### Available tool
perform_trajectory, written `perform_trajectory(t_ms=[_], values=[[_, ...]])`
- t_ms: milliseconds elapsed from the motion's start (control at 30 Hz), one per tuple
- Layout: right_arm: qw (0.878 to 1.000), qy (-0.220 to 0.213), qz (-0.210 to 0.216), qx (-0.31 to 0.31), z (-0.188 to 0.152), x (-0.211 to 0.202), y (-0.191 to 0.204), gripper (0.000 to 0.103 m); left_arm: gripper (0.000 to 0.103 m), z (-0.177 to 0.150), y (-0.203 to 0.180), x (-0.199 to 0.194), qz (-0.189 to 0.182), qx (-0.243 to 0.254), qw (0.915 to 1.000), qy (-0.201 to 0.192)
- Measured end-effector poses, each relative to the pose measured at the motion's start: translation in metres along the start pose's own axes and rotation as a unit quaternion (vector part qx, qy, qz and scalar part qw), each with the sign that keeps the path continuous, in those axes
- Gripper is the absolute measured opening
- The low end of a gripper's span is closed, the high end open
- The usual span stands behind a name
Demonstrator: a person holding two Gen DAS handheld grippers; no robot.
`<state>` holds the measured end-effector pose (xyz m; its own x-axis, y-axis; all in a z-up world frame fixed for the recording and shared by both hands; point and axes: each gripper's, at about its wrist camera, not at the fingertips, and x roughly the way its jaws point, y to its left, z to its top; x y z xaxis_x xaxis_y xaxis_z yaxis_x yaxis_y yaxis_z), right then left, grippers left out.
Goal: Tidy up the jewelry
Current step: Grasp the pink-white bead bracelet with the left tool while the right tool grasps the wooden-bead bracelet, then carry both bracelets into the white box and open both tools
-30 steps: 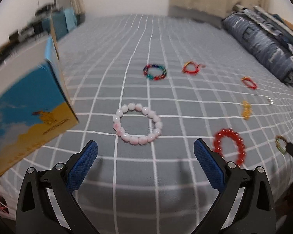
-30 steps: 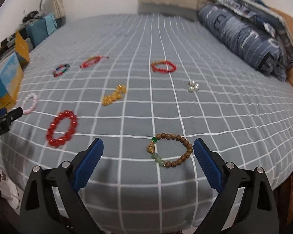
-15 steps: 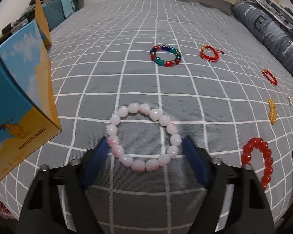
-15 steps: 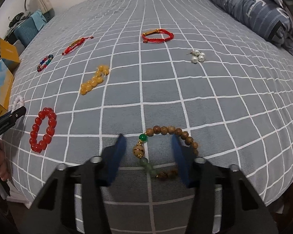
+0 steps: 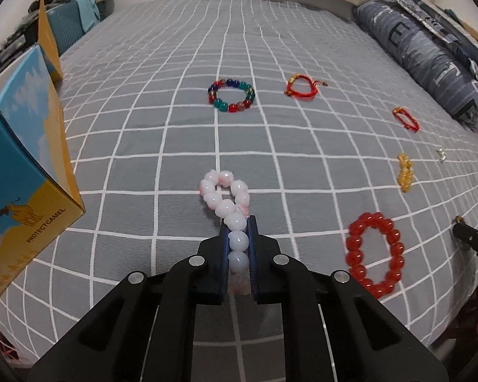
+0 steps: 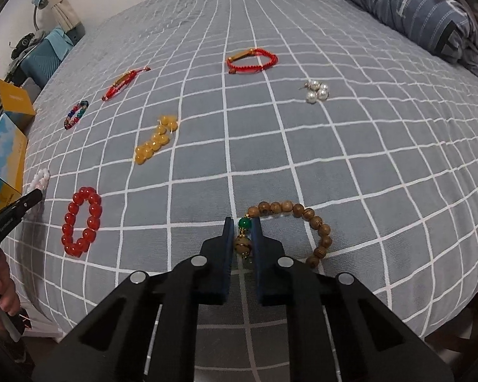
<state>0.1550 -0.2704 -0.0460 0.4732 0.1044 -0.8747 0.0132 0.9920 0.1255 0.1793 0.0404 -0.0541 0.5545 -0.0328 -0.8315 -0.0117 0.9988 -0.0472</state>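
Note:
My left gripper is shut on a pink-white bead bracelet, squeezed into a narrow loop on the grey checked bedspread. My right gripper is shut on a brown wooden bead bracelet, pinching its green bead and the beads below it. A red bead bracelet lies between the two grippers. A blue and yellow open box stands at the left bed edge.
On the bed lie a multicolour bead bracelet, two red cord bracelets, a yellow bead bracelet and pearl earrings. A folded blue duvet lies at the right.
Both grippers moved down and forward to their bracelets and closed from wide open. The pink-white bracelet went from a round ring to a pinched loop.

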Motion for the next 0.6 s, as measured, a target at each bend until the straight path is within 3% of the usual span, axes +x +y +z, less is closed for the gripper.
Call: perform_trajectory(t_ms=[600], values=[[0.997,-0.061,-0.028,-0.036,0.014,-0.038,0.026,0.01,0.009,0.01,0.001,-0.043,0.001,0.002,0.9995,-0.033]])
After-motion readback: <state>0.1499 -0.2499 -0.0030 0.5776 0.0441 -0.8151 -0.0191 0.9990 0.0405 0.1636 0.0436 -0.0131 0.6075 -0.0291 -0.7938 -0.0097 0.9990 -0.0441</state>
